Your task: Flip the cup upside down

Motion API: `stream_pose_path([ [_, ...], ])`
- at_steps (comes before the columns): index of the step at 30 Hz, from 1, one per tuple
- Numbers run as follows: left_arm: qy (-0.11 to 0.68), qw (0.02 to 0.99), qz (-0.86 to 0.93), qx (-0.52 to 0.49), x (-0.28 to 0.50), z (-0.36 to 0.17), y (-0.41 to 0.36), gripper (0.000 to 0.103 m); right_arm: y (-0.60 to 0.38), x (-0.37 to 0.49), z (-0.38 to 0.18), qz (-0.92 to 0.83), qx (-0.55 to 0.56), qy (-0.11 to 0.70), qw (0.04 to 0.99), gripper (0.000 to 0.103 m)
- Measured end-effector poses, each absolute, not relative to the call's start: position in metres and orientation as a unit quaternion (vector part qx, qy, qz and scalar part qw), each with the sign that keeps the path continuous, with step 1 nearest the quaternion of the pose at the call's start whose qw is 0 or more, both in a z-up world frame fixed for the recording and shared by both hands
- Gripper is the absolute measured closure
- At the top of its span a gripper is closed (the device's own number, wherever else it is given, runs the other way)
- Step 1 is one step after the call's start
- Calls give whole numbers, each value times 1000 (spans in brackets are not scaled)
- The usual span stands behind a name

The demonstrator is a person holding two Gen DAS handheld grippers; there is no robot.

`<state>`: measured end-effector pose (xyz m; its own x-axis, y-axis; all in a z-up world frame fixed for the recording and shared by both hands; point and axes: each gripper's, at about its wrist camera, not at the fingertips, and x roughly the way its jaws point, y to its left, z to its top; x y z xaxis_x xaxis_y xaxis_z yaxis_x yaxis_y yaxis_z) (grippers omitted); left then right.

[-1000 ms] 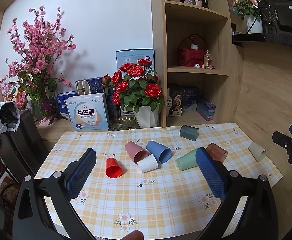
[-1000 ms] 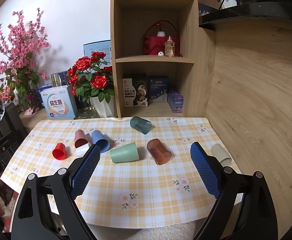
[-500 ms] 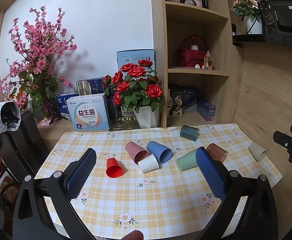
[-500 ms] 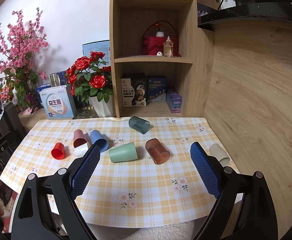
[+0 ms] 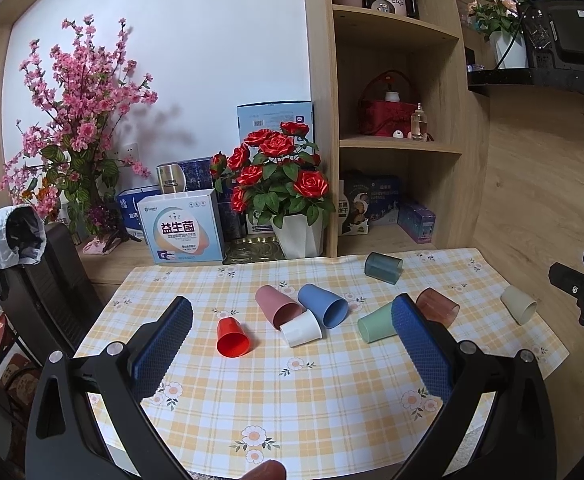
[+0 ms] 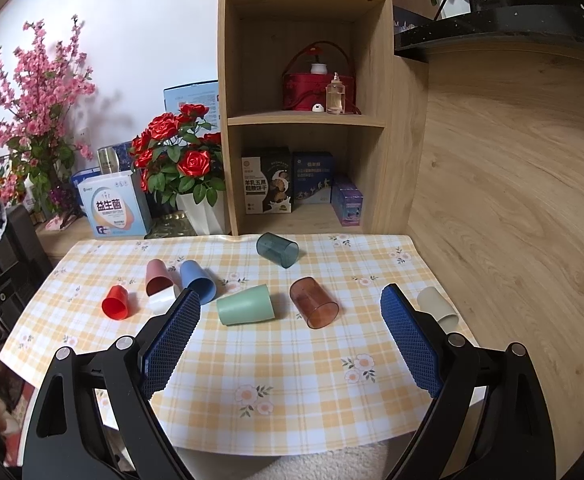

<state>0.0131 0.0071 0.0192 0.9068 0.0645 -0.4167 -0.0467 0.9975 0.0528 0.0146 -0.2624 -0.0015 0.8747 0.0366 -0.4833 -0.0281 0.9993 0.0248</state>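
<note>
Eight smooth tapered cups lie on their sides on the glossy checked tablecloth (image 6: 292,364); beside the opaque mint cup (image 6: 245,305) rests a translucent brown one (image 6: 314,303). Left gripper (image 5: 290,324) and right gripper (image 6: 290,314), pads knurled blue, hover splayed wide and empty, scarcely shifted since earlier.
</note>
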Motion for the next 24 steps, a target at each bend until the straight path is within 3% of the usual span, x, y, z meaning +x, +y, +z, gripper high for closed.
stream_pose_path([
  [24,238,970,52,11,16,13,12,6,-257,14,-5,19,3,257,966,14],
])
